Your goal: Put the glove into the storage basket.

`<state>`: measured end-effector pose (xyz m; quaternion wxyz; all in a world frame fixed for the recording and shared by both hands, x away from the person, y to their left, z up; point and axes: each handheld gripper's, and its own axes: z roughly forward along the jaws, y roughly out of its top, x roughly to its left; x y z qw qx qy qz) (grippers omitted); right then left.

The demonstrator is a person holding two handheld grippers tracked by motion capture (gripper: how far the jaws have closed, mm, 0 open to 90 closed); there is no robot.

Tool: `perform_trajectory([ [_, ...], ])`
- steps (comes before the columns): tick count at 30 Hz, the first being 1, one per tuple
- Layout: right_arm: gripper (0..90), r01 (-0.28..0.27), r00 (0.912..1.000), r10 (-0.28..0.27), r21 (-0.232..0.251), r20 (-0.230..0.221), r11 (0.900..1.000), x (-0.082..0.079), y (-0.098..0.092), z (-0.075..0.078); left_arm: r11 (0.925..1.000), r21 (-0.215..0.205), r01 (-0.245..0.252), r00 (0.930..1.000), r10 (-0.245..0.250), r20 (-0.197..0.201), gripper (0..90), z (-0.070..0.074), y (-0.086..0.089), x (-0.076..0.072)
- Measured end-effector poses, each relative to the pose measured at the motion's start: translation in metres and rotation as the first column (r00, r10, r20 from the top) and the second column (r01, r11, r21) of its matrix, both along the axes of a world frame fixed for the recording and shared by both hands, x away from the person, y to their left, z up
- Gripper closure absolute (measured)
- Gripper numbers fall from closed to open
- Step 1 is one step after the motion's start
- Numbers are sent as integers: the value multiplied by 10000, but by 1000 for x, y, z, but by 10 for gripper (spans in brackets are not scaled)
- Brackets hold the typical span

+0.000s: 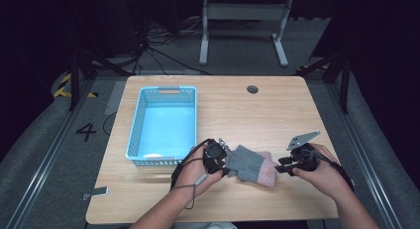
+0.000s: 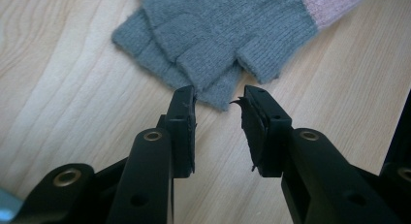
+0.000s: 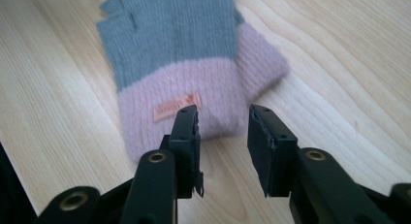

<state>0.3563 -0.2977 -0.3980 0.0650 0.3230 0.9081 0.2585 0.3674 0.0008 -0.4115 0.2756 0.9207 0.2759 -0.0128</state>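
From the high view, grey-and-pink gloves (image 1: 252,165) lie on the bench (image 1: 233,110) between both hand-held grippers, right of a blue basket (image 1: 163,125). In the left gripper view, the left hand-held gripper (image 2: 219,102) gapes at the grey finger ends. In the right gripper view, the right hand-held gripper (image 3: 223,118) stands apart over the pink cuff.

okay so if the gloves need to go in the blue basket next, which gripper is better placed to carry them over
Probably the left. The left gripper sits open at the finger end of the gloves, on the side next to the basket. The right gripper, also open, is at the pink cuff end, farther from the basket.
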Motion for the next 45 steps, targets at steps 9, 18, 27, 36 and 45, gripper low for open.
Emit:
perform_trajectory([
  [9, 654, 157, 9994, -173, -556, -284, 9983, 1, -9, -12, 9993, 245, 295, 9996, -294, -34, 667, -8, -7, 4],
  [18, 674, -118, 9995, 105, -433, -288, 9990, 7, -5, -22, 9987, 438, 269, 9996, -265, -106, 660, -19, -11, 10],
  [27, 687, -260, 9996, 254, -461, -142, 9986, 8, -1, -24, 9982, 588, 120, 9997, -108, -214, 673, -26, -15, 15],
  [36, 746, -404, 9991, 399, -523, -118, 9978, 9, 3, -25, 9971, 757, 19, 9999, -29, 125, 768, -25, -17, 16],
  [45, 863, -322, 9995, 320, -452, -45, 9985, 7, 3, -21, 9968, 795, 50, 9995, -74, 300, 891, -19, -17, 12],
])
